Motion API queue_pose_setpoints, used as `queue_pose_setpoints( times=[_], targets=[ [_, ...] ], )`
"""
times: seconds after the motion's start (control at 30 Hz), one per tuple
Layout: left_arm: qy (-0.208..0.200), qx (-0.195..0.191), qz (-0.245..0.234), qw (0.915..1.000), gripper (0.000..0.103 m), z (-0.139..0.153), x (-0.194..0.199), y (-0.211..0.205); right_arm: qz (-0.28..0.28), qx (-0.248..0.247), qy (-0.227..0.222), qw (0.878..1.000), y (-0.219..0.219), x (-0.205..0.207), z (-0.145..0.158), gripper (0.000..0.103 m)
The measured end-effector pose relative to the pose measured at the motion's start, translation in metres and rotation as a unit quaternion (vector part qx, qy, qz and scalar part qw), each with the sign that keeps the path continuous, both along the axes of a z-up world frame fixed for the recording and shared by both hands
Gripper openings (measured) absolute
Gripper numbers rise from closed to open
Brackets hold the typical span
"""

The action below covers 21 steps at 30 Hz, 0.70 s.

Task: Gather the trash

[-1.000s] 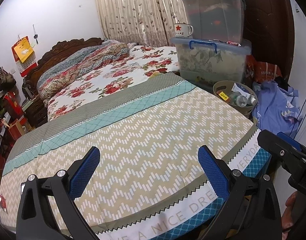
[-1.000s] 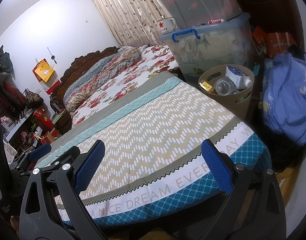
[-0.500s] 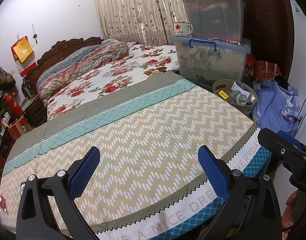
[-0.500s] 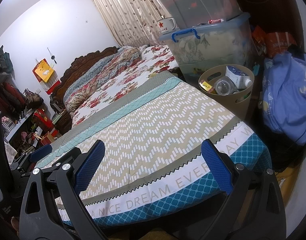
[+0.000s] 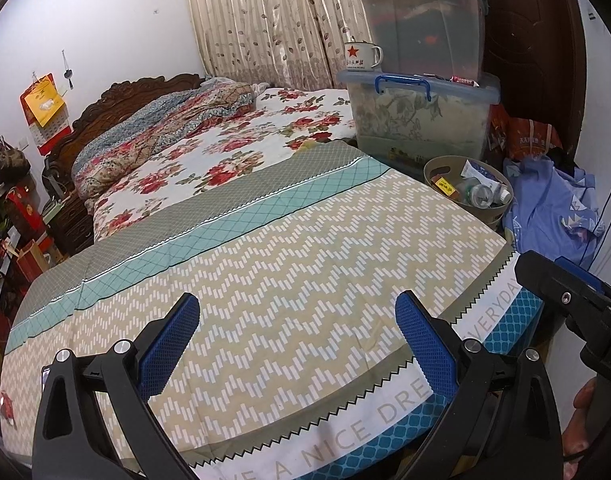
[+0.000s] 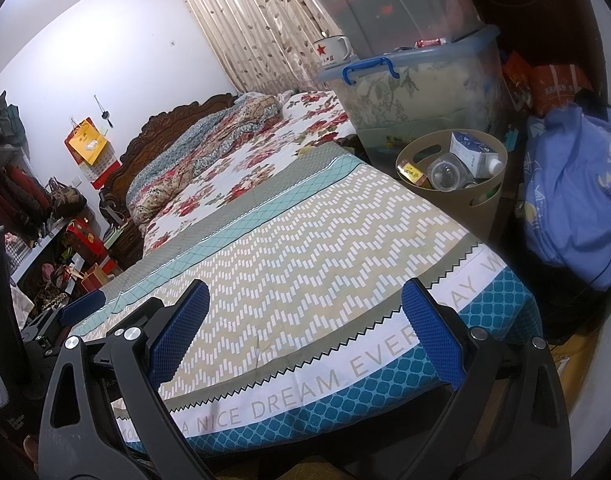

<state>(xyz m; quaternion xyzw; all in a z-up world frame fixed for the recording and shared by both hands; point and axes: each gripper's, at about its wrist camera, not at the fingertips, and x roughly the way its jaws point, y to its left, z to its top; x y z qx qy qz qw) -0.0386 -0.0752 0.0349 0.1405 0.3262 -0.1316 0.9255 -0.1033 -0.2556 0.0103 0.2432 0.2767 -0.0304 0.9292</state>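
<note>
From the left wrist view, the left gripper [image 5: 297, 320] hangs over the foot of the bed [image 5: 289, 264] with its blue-padded fingers spread wide and nothing between them; only the zigzag bedspread shows in the gap. Ahead of the right finger and off to the right, past the far edge of the bedspread, stands the beige trash bin [image 5: 437, 168], holding a clear plastic bottle [image 5: 479, 196], a white carton [image 5: 479, 170] and a small yellow packet [image 5: 443, 186]. Just behind the bin sit two stacked storage boxes [image 5: 421, 116], with an enamel mug [image 5: 359, 56] on the lower lid. To the right of the bin lies a heap of blue clothes [image 5: 553, 196], and the right gripper [image 5: 561, 300] pokes in at the right edge. From the right wrist view, the right gripper [image 6: 303, 312] is likewise released, jaws wide apart and empty, over the lettered hem of the bedspread. The trash bin [image 6: 485, 200] is straight ahead of its right finger, beside the bed's far right edge, with the bottle [image 6: 445, 176], carton [image 6: 471, 152] and yellow packet [image 6: 411, 172] inside. The blue clothes [image 6: 573, 200] lie to the right of the bin, and the left gripper [image 6: 81, 306] is near the left finger.
</note>
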Motion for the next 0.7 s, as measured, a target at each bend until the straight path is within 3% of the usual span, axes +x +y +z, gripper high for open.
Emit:
queue_pose_setpoints(
  times=[0.7],
  targets=[
    [0.001,0.002,-0.001,1.0,0.094,-0.0019,0.0002,0.0003,0.0,0.001,0.001,1.0,-0.0002,0.0003,0.0002,0.096]
  ],
)
